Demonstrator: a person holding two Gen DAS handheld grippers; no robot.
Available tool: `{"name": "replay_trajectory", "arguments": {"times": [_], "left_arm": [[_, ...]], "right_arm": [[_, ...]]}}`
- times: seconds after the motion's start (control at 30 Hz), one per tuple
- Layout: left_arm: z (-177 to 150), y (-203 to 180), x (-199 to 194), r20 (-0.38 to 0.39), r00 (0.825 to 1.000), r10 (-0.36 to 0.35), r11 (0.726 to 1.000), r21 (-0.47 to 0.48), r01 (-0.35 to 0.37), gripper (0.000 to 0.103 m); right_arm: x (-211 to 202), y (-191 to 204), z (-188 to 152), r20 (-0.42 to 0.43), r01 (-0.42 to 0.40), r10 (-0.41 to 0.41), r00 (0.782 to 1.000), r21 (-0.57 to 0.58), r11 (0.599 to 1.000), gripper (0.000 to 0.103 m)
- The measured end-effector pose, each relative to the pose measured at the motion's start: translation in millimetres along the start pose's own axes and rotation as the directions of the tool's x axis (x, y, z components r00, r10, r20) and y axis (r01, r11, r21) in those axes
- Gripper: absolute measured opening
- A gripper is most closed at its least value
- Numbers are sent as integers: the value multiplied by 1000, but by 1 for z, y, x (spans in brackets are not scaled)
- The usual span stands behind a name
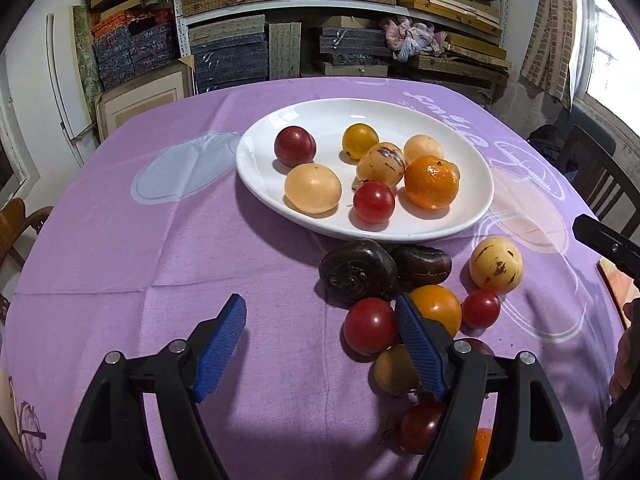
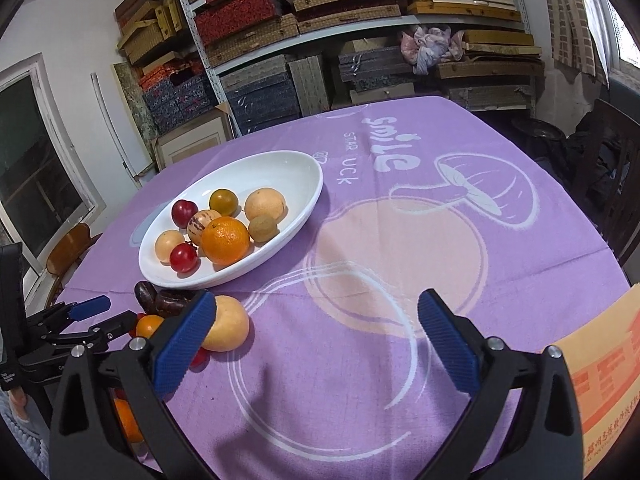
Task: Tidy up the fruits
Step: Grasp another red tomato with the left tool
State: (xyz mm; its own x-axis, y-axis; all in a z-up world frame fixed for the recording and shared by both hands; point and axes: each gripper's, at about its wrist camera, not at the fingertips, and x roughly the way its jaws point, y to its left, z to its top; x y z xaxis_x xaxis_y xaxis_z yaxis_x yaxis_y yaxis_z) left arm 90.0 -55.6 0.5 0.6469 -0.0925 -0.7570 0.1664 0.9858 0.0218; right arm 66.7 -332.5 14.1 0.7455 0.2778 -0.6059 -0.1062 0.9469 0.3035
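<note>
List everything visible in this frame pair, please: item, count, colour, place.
plate: one, white, oval, on the tablecloth.
fruits on plate: eight in the right wrist view; red, yellow, pale peach, striped, orange, olive.
dark purple fruits: two, on the cloth just before the plate.
loose fruits: at least seven; red, orange and yellow, on the cloth near the left gripper.
tablecloth: one, purple, printed with a mushroom.
shelves: stacked boxes behind the table.
orange paper: one, at the table's right edge.
left gripper: open, holding nothing.
right gripper: open, holding nothing.
</note>
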Motion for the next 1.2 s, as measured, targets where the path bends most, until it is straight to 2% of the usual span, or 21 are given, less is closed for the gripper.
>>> {"name": "replay_trajectory", "arguments": {"times": [0.2, 0.4, 0.53, 0.7, 0.83, 0.9, 1.03, 1.2], "left_arm": [[-1, 1, 4, 0, 1000, 17, 1000, 6, -17, 91], [-11, 28, -12, 32, 995, 94, 995, -30, -93, 92], [-17, 45, -15, 13, 998, 63, 995, -80, -61, 90], [-15, 26, -25, 67, 998, 21, 1000, -24, -20, 90], [-11, 1, -14, 57, 996, 68, 995, 68, -72, 90], [-11, -3, -6, 43, 996, 75, 994, 77, -78, 90], [-11, 9, 2, 25, 994, 108, 993, 42, -109, 91], [-14, 34, 4, -5, 996, 90, 995, -46, -90, 90]], "right_arm": [[2, 0, -1, -6, 1, -1, 1000, 0, 1000, 99], [2, 1, -1, 0, -2, 2, 1000, 4, 1000, 99], [3, 2, -1, -4, -9, 9, 1000, 2, 1000, 99], [5, 3, -1, -11, -7, 7, 1000, -5, 1000, 99], [4, 3, -1, -13, -9, 9, 1000, -2, 1000, 99], [4, 3, -1, -11, -12, 12, 1000, -3, 1000, 99], [3, 4, -1, -17, -16, 16, 1000, -1, 1000, 99], [2, 5, -2, -11, -17, 17, 1000, -2, 1000, 99]]}}
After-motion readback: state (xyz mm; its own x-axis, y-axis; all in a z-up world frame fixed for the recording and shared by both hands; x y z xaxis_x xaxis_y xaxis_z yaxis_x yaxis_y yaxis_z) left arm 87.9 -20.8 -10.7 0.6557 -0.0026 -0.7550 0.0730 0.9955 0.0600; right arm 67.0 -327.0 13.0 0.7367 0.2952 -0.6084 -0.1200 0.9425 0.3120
